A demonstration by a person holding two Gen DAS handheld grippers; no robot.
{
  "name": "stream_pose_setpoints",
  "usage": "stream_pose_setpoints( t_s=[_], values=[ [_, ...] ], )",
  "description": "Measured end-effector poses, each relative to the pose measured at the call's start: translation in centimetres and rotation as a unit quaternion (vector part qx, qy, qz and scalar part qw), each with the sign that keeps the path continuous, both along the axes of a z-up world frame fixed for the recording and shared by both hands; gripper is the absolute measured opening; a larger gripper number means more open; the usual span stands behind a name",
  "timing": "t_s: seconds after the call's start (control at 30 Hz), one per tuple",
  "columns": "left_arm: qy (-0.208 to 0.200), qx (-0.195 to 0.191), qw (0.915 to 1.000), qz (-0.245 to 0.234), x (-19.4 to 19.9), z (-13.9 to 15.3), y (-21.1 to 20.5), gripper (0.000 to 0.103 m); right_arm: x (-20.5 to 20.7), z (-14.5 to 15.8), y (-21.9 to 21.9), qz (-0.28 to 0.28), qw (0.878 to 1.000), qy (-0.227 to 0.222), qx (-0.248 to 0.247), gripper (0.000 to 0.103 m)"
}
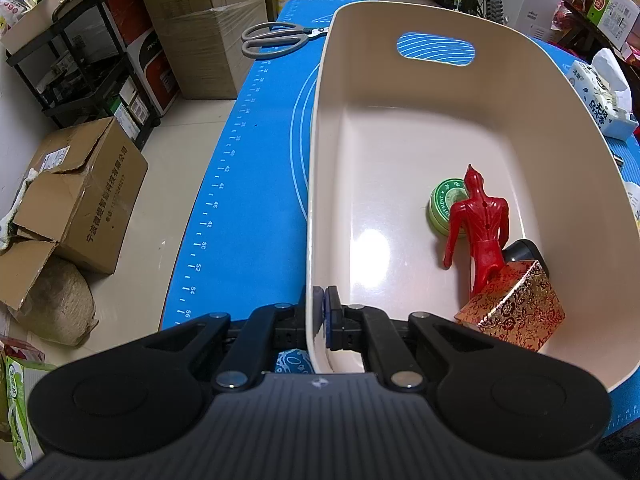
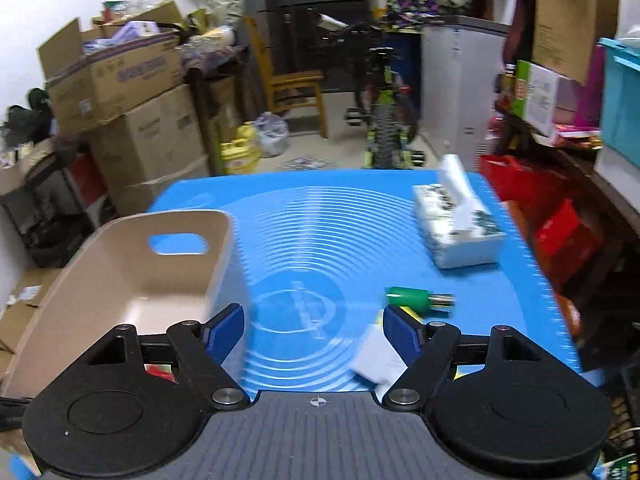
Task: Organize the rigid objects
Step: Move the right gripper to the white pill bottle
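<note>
bin of beige plastic sits on the blue mat, and the left gripper is clamped on its near rim, one pad inside the wall and one outside. inside, toward the near right corner, lie a red figure, a green round tin and a red-and-gold patterned box, with a dark object behind the box, too hidden to name. the figure leans over the tin and touches the box.

right gripper hangs over the mat with its jaws spread wide and nothing between them. ahead and to its right lies a small green bottle on its side, apart from the tissue pack farther back. a pale flat item lies just beside the right finger, too blurred to identify.

handling, as a judgement: the bottle looks light, stiff and smooth — on its side it will probably roll if nudged, so take it across the green body, square to its long axis, not at the narrow metallic end. scissors beside the far end of the bin look rigid, and are best taken at the pivot.
</note>
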State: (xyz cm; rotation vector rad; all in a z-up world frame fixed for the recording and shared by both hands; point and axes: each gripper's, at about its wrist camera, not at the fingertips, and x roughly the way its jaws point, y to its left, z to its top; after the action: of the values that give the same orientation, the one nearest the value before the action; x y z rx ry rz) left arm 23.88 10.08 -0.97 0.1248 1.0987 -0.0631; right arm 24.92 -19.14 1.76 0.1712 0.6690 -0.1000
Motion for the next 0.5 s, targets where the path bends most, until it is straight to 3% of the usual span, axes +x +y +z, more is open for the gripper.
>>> stream_pose_setpoints(
  t_s=[0.33,0.5],
  values=[
    [0.0,0.0,1.0,0.001,0.0,0.0,0.1,0.007,0.4,-3.4,-5.4,-0.066,0.997,0.047,0.006,0.08],
    [0.0,0.001,1.0,0.001,0.0,0.0,0.1,0.008,1.1,-5.8,-6.2,-0.071,0.994,0.087,0.016,0.08]
  ],
)
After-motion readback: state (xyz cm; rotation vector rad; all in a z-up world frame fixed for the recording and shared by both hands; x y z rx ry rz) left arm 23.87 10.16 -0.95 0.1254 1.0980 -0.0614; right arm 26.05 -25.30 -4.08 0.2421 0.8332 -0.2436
